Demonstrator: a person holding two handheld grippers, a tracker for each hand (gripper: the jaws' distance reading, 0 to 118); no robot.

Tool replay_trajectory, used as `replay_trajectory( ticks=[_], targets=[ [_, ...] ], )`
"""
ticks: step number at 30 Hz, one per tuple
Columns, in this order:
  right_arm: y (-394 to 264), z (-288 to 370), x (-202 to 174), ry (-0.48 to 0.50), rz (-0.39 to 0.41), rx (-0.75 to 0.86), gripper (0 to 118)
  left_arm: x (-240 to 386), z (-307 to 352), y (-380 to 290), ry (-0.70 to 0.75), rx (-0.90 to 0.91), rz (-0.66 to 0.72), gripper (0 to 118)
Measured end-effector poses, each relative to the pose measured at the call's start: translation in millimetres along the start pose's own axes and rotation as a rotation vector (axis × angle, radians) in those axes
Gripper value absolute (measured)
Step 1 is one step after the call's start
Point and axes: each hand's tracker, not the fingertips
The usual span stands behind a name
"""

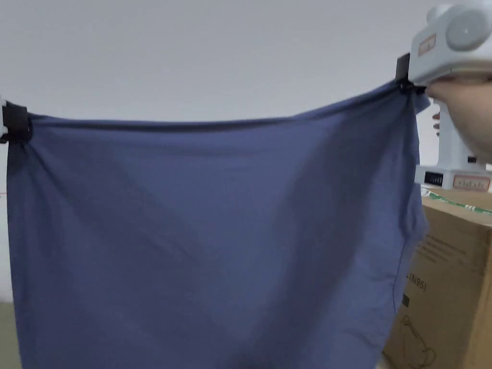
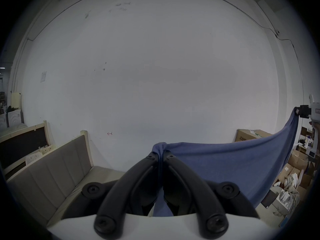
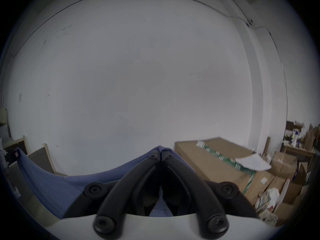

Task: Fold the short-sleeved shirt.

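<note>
The blue shirt (image 1: 211,240) hangs in the air, stretched wide between my two grippers in the head view. My left gripper (image 1: 17,123) is shut on its upper left corner, and my right gripper (image 1: 406,84), held by a hand, is shut on its upper right corner, slightly higher. In the left gripper view my left gripper (image 2: 161,154) pinches a bunch of the shirt (image 2: 225,167), which runs off to my right gripper (image 2: 298,113) at the far right. In the right gripper view my right gripper (image 3: 159,153) clamps the shirt (image 3: 52,183). The shirt's lower part is out of frame.
A large cardboard box (image 1: 451,278) stands at the right, close to the hanging cloth, with a white device (image 1: 454,158) on top. A grey padded bench (image 2: 57,171) sits at the left. Several boxes and papers (image 2: 290,179) clutter the floor at the right. A white wall is behind.
</note>
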Motion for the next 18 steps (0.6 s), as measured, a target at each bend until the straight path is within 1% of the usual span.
replay_trajectory(
  ticks=[3, 5, 7, 8, 10, 12, 14, 15, 17, 18],
  targets=[
    [1.1, -10.4, -0.4, -0.012, 0.012, 0.019, 0, 6.9, -14.3, -6.9, 0.0, 0.018, -0.027, 4],
    [-16.7, -15.4, -0.3, -0.013, 0.005, 0.019, 0, 11.4, -24.3, -19.6, 0.009, 0.006, -0.045, 4],
    [-49.9, -23.6, -0.1, -0.006, 0.01, -0.038, 0, 19.7, -23.5, -45.6, 0.01, -0.041, -0.037, 4],
    [-71.4, -27.0, -0.2, -0.011, 0.0, -0.083, 0, 21.5, -26.3, -61.8, 0.004, -0.071, -0.023, 4],
    [-129.8, -32.0, 1.9, 0.018, -0.03, -0.175, 0, 24.7, -31.1, -108.4, -0.017, -0.148, 0.015, 4],
    [-206.6, -28.6, 3.9, 0.034, -0.082, -0.29, 0, 24.9, -26.5, -172.1, -0.033, -0.261, 0.075, 4],
    [-293.0, -19.5, 7.4, 0.057, -0.139, -0.457, 0, 17.5, -15.8, -245.7, -0.04, -0.398, 0.132, 4],
    [-343.6, -4.2, 7.6, 0.076, -0.159, -0.555, 0, 14.3, -2.5, -287.2, -0.045, -0.461, 0.163, 4],
    [-426.9, 25.1, 12.5, 0.076, -0.143, -0.727, 0, 7.9, 28.8, -357.1, -0.043, -0.602, 0.18, 4],
    [-468.0, 46.1, 16.7, 0.085, -0.125, -0.82, 0, 3.2, 47.9, -389.9, -0.033, -0.663, 0.15, 4]
  ],
)
